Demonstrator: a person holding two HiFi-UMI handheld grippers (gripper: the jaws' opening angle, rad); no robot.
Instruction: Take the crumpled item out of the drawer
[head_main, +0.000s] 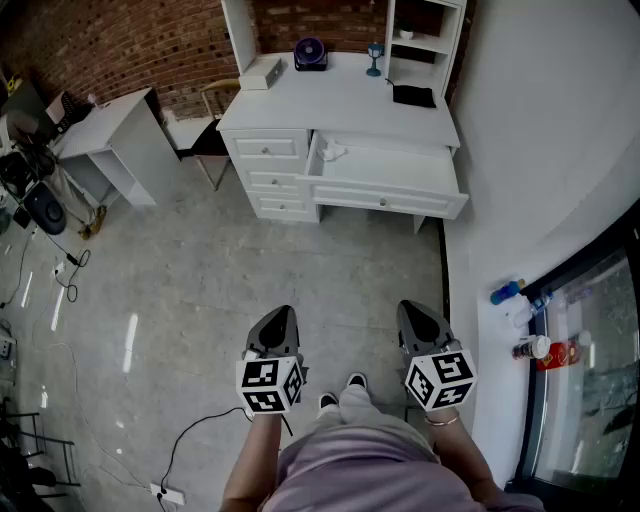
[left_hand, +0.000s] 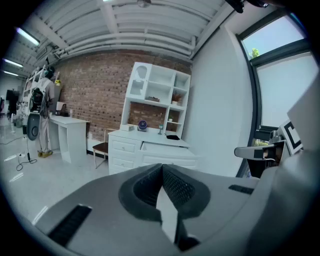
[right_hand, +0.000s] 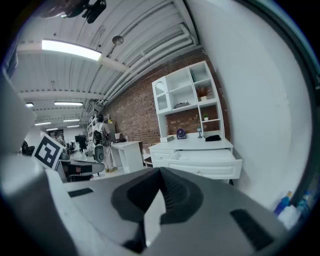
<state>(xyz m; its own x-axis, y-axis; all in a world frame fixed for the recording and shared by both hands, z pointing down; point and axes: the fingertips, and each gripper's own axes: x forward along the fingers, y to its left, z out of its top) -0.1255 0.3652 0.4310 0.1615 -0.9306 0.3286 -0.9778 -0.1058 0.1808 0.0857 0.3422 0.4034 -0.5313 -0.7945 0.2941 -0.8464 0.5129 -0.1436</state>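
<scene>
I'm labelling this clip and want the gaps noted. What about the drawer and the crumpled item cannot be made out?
Crumpled item: too small in the head view to tell its material.
Drawer interior: hidden by the drawer's own front in the left gripper view.
Upper shelves: cut off by the head view's top edge.

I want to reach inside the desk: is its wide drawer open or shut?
Open. The wide drawer stands pulled out from the desk, and the crumpled white item shows inside at its left end.
</scene>
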